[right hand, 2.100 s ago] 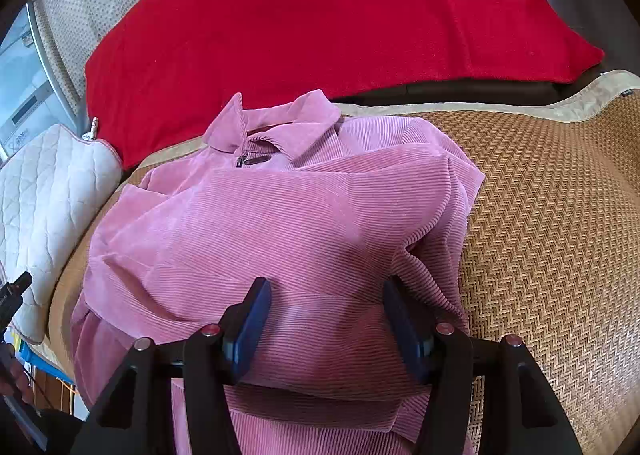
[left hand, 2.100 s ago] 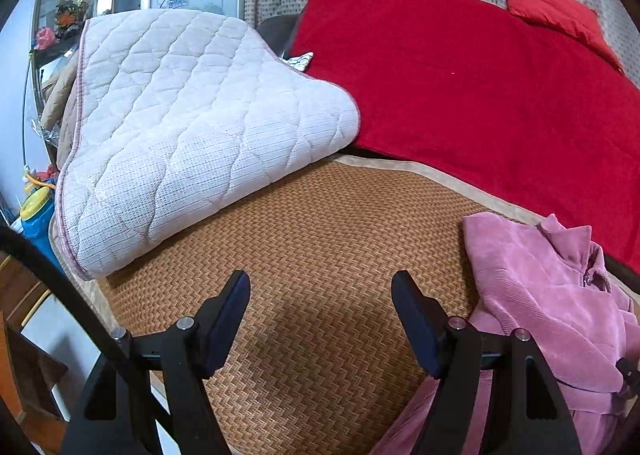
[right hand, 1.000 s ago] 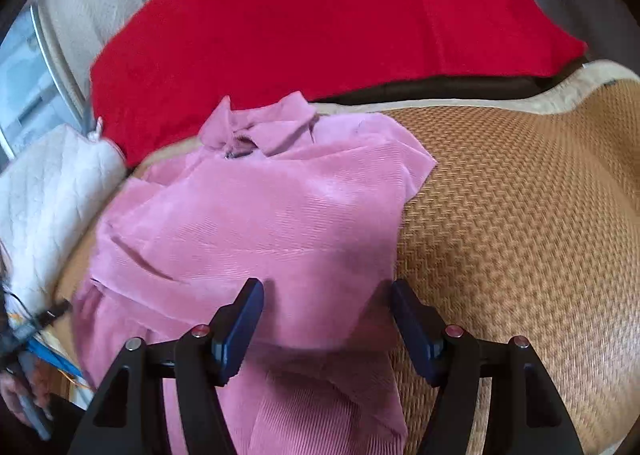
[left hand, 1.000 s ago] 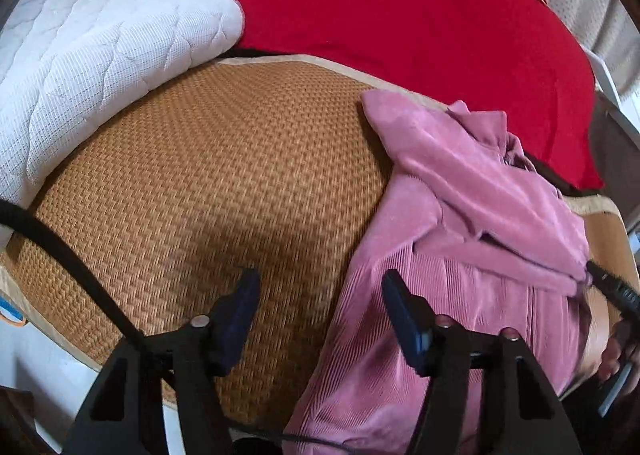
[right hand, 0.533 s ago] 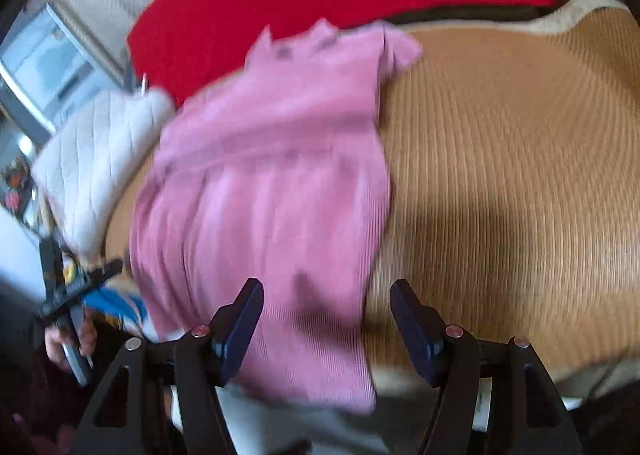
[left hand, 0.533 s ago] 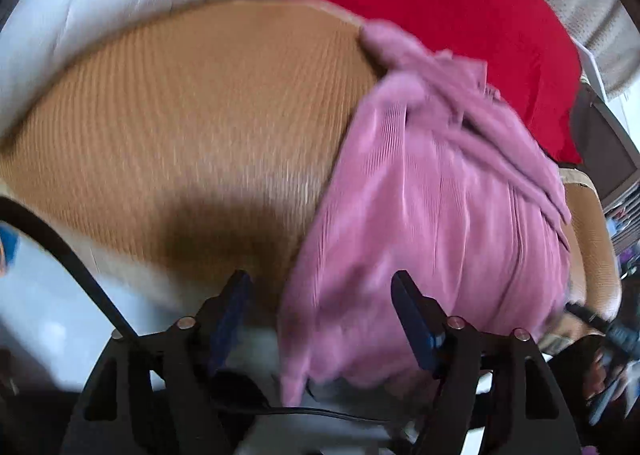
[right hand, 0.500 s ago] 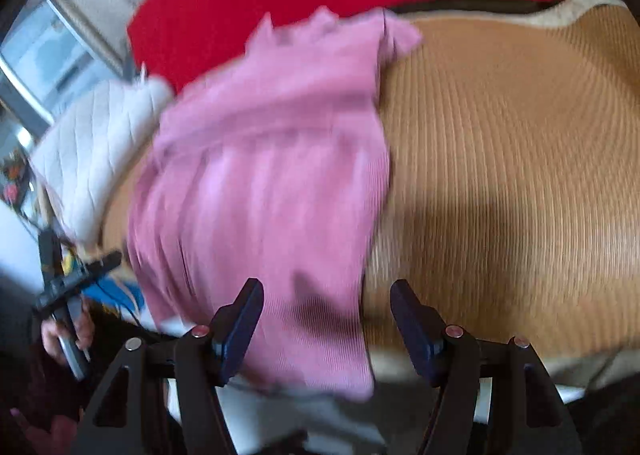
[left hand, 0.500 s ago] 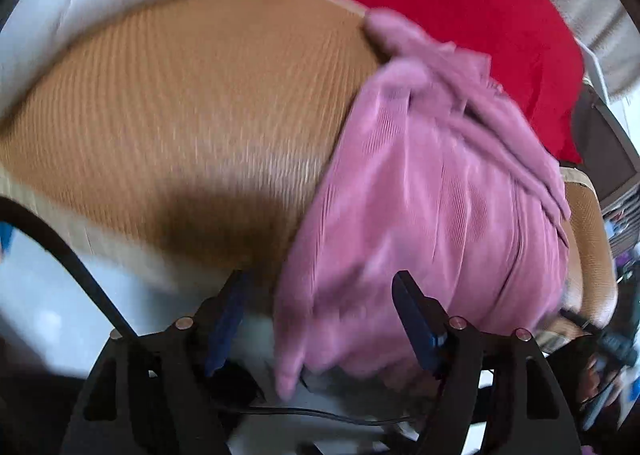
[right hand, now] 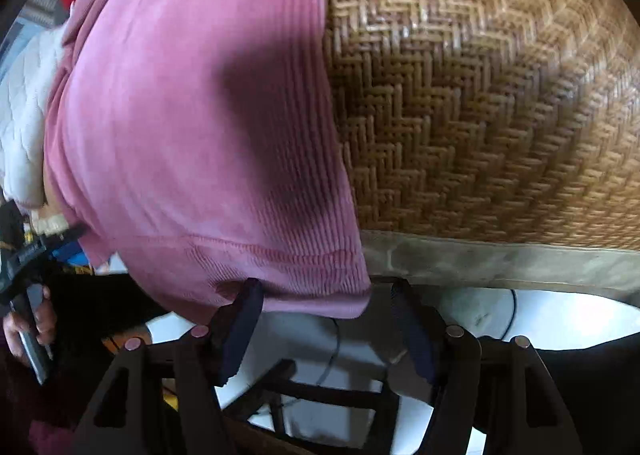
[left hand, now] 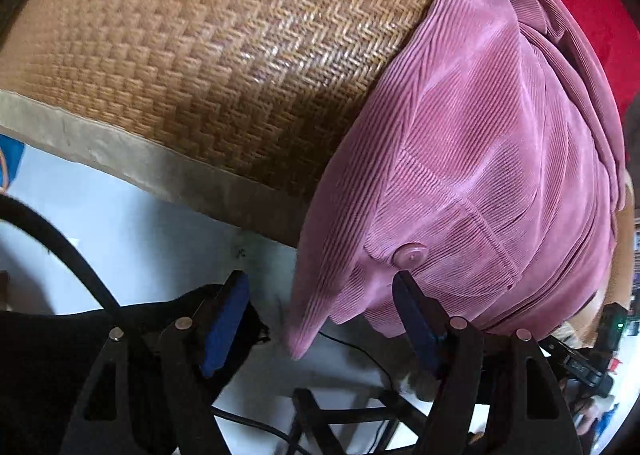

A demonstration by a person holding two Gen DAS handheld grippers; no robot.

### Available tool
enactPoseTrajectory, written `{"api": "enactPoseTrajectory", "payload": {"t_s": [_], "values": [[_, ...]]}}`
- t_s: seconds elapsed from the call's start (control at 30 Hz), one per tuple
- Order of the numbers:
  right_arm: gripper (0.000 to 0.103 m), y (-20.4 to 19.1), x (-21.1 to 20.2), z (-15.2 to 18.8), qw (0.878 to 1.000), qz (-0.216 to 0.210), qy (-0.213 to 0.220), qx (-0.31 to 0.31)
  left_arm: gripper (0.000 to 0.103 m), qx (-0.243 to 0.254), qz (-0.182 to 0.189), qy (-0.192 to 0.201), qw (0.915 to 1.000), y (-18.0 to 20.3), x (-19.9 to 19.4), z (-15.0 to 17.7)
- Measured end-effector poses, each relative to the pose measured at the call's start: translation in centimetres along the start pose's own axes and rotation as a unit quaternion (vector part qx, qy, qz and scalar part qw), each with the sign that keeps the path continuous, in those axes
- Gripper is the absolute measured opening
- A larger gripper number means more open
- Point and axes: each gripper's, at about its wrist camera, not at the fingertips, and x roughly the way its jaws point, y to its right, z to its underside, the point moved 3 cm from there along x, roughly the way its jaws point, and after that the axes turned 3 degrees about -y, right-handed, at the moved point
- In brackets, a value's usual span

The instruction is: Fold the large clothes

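Note:
A pink corduroy jacket lies on a woven mat, its bottom hem hanging over the near edge. In the left wrist view my left gripper stands open, pointing steeply down, with the hem's left corner hanging between its fingers and no pad pressing on it. A cloth-covered button sits just above the right fingertip. In the right wrist view the jacket fills the left, and my right gripper is open astride the hem's right corner, pads apart from the cloth.
The mat's beige border marks the near edge, with white floor, cables and a dark stand below. A red blanket lies behind the jacket. A white quilted pad sits left. A hand holds the other gripper.
Both grippers have dropped and tipped downward from over the jacket to its overhanging hem at the mat's near edge. The left jaws stand a little wider than a second ago.

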Motion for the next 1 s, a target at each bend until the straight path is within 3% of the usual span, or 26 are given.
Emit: {"api": "enactPoseTrajectory", "payload": {"t_s": [0.07, 0.1, 0.17, 0.2, 0.23, 0.3, 0.33, 0.47, 0.5, 0.57, 0.6, 0.67, 0.7, 0.73, 0.77, 0.8, 0.83, 0.87, 0.9, 1.0], "values": [[0.069, -0.2, 0.0, -0.3, 1.000, -0.004, 0.012, -0.005, 0.074, -0.008, 0.002, 0.000, 1.0000, 0.0, 0.5, 0.0], [0.057, -0.2, -0.1, -0.3, 1.000, -0.013, 0.018, -0.005, 0.073, -0.011, 0.005, 0.002, 0.9999, -0.1, 0.6, 0.0], [0.039, -0.9, -0.3, -0.5, 0.999, -0.032, 0.021, -0.006, 0.054, -0.014, 0.019, 0.009, 0.9997, -0.1, 0.6, 0.1], [0.035, -0.9, -0.8, -0.3, 0.999, -0.033, 0.028, -0.009, 0.033, -0.013, 0.027, 0.007, 0.9995, -0.4, 0.5, 0.3], [0.031, -1.0, -1.4, -0.1, 0.999, -0.033, 0.038, -0.015, 0.021, -0.013, 0.031, 0.003, 0.9994, -0.5, 0.7, 0.4], [0.018, -1.5, -2.3, 0.4, 0.998, -0.035, 0.052, -0.028, 0.015, -0.008, 0.029, 0.001, 0.9995, -1.4, 0.8, 1.1], [0.018, -1.8, -2.8, 0.7, 0.997, -0.039, 0.059, -0.034, 0.012, -0.004, 0.031, 0.004, 0.9995, -1.5, 0.7, 1.4], [0.017, -3.1, -3.2, 1.4, 0.995, -0.058, 0.065, -0.050, 0.012, 0.001, 0.029, 0.002, 0.9996, -0.9, 1.1, 1.5], [0.018, -2.9, -3.0, 1.3, 0.995, -0.061, 0.062, -0.044, 0.017, -0.004, 0.025, -0.002, 0.9997, -1.0, 1.3, 1.6], [0.021, -1.7, -2.4, 0.7, 0.997, -0.061, 0.051, -0.021, 0.037, -0.013, 0.015, -0.010, 0.9997, -0.4, 2.6, 1.3], [0.022, -1.0, -2.2, 0.4, 0.997, -0.056, 0.046, -0.007, 0.054, -0.014, 0.013, -0.011, 0.9998, -0.3, 2.7, 1.3], [0.024, -0.6, -2.2, -0.1, 0.998, -0.052, 0.042, 0.000, 0.059, -0.015, 0.010, 0.001, 0.9998, -0.1, 2.8, 1.1], [0.030, -0.6, -2.1, -0.2, 0.998, -0.045, 0.043, 0.000, 0.057, -0.012, 0.013, 0.005, 0.9998, 0.1, 2.7, 0.8], [0.034, -0.7, -2.0, -0.3, 0.998, -0.034, 0.045, -0.003, 0.048, -0.007, 0.021, 0.011, 0.9997, 0.3, 2.6, 0.7], [0.038, -1.0, -1.7, -0.3, 0.998, -0.034, 0.045, -0.006, 0.035, -0.001, 0.030, 0.017, 0.9994, 0.7, 2.5, 0.9], [0.038, -1.3, -1.6, -0.3, 0.998, -0.040, 0.050, -0.013, 0.011, 0.003, 0.033, 0.016, 0.9993, 0.9, 2.7, 1.0], [0.038, -1.4, -1.6, -0.3, 0.997, -0.048, 0.055, -0.023, 0.008, 0.004, 0.035, 0.013, 0.9993, 0.2, 2.7, 0.8], [0.031, -1.6, -1.7, -0.3, 0.997, -0.051, 0.060, -0.026, 0.007, 0.005, 0.037, 0.017, 0.9992, 0.3, 2.7, 0.8], [0.016, -1.7, -2.0, -0.2, 0.996, -0.057, 0.066, -0.029, 0.005, 0.005, 0.040, 0.022, 0.9989, 0.3, 2.7, 0.9], [0.012, -2.5, -4.5, 0.4, 0.991, -0.067, 0.099, -0.058, 0.004, 0.007, 0.096, 0.043, 0.9945, 1.0, 0.6, 1.6]]}}
